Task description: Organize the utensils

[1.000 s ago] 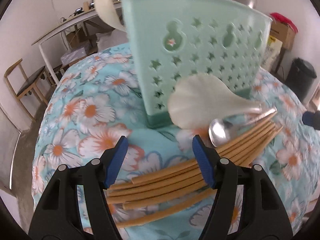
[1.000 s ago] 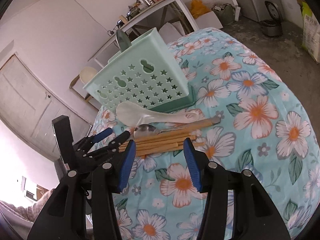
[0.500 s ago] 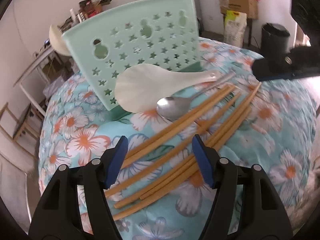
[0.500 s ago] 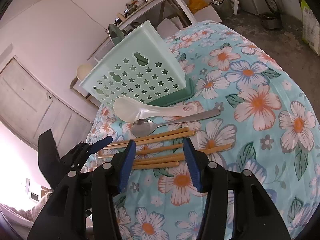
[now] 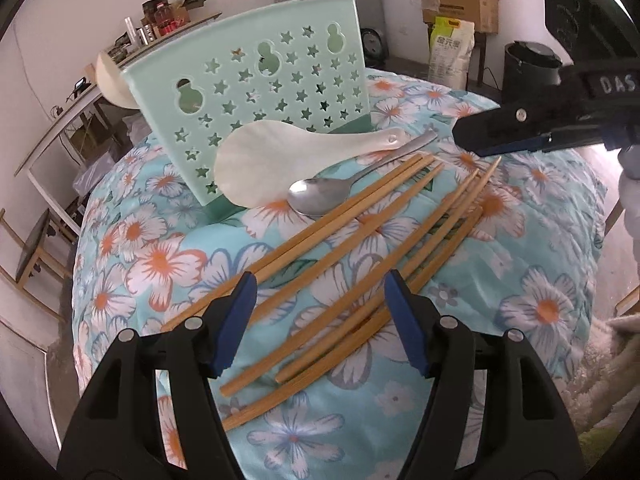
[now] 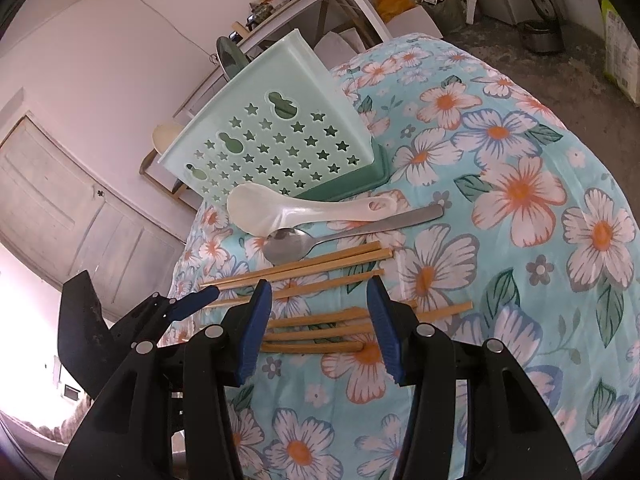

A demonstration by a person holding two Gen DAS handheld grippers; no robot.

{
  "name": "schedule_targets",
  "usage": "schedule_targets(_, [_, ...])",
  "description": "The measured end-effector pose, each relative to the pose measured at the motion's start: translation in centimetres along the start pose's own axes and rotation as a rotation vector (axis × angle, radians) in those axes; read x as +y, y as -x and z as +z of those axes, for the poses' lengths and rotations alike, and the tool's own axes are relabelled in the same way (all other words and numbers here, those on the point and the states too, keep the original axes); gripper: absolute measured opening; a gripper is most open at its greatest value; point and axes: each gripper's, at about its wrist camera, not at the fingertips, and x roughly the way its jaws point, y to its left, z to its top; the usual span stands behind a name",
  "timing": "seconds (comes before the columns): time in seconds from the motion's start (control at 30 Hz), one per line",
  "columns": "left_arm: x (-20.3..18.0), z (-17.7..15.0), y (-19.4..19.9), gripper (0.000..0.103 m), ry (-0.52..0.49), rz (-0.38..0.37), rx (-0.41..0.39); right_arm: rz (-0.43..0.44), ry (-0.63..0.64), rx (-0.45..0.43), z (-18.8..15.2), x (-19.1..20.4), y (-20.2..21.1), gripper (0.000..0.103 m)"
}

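Several wooden chopsticks [image 5: 352,248] [image 6: 304,270] lie loose on the floral cloth, in two rough groups. Beyond them lie a metal spoon [image 5: 320,196] [image 6: 288,244] and a white rice paddle [image 5: 280,160] [image 6: 280,210], right against a mint-green star-holed utensil holder [image 5: 272,92] [image 6: 276,148]. A pale ladle [image 5: 110,80] sticks out behind the holder. My left gripper [image 5: 319,296] [image 6: 200,298] hovers open over the chopsticks' near ends, gripping nothing. My right gripper [image 6: 318,292] [image 5: 476,140] stands open above the nearer group, its pads not touching them.
The round table's floral cloth [image 5: 160,260] drops off on all sides. A white shelf table [image 5: 72,112] with jars and a wooden chair [image 5: 28,248] stand behind on the left. A black bin [image 5: 528,68], a sack and boxes stand at the back right.
The chopsticks, bundled tightly a second ago, now lie spread into two groups. My left gripper has swung sideways and rolled, still open. The right gripper has stayed put.
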Motion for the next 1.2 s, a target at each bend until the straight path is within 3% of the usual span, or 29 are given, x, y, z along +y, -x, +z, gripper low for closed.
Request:
schedule_targets(0.33, [2.4,0.3,1.5,0.065,0.160,-0.010,-0.074,-0.042,-0.025,0.028,-0.5,-0.9,-0.4,0.049])
schedule_targets(0.5, [4.3,0.5,1.8,0.066,0.271,-0.023,-0.097,-0.054,-0.036,0.040,-0.8,-1.4,-0.6,0.055])
schedule_targets(0.7, [4.6,0.3,1.7,0.066,0.284,-0.024,-0.102,-0.044,-0.013,0.031,-1.1,-1.4,-0.9,0.067])
schedule_targets(0.87, [4.7,0.4,1.6,0.066,0.300,-0.061,-0.105,-0.022,0.012,0.025,-1.3,-0.9,-1.1,0.086])
schedule_targets(0.93, [4.7,0.4,1.7,0.066,0.305,-0.069,-0.109,-0.055,0.006,0.033,-1.4,-0.9,-1.3,0.093])
schedule_targets(1.2, [5.2,1.1,1.3,0.066,0.341,-0.100,-0.110,-0.089,0.050,0.011,-1.7,-0.9,0.1,0.093])
